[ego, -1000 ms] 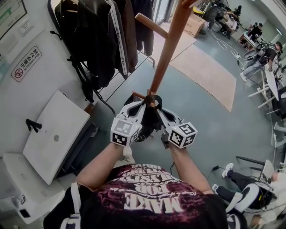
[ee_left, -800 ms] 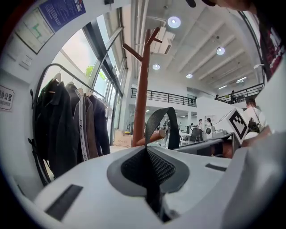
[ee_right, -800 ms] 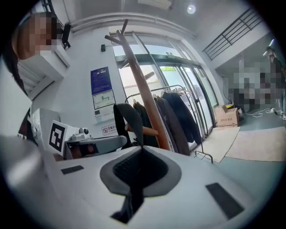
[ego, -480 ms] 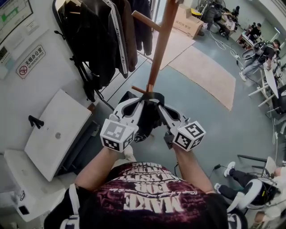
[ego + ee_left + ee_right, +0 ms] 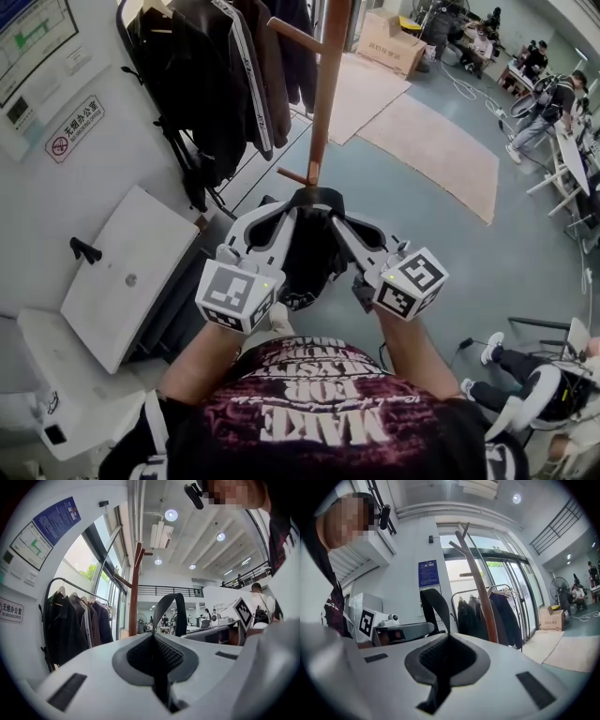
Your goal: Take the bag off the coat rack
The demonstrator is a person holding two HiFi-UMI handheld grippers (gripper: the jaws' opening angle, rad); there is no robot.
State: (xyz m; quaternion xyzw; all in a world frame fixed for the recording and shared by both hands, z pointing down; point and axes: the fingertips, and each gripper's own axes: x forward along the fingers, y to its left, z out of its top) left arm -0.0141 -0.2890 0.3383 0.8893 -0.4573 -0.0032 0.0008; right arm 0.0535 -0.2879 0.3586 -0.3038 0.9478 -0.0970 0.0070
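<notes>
Grey-blue smooth floor (image 5: 441,253) runs through a wide workroom, and two pale beige floor mats (image 5: 436,150) lie beyond the tall brown wooden coat rack (image 5: 323,84). One brown cardboard box (image 5: 391,42) sits past the rack, and to its left is one metal rail of dark jackets (image 5: 220,84) by the white wall. On the person's side of the rack hangs one black fabric bag (image 5: 309,258). Its single black webbing strap (image 5: 315,194) arches just beside the rack's short lower peg. Two grippers are on show. The left gripper (image 5: 298,204) has its jaws pressed together, pinching the strap. The right gripper (image 5: 334,214) pinches the strap's other side.
</notes>
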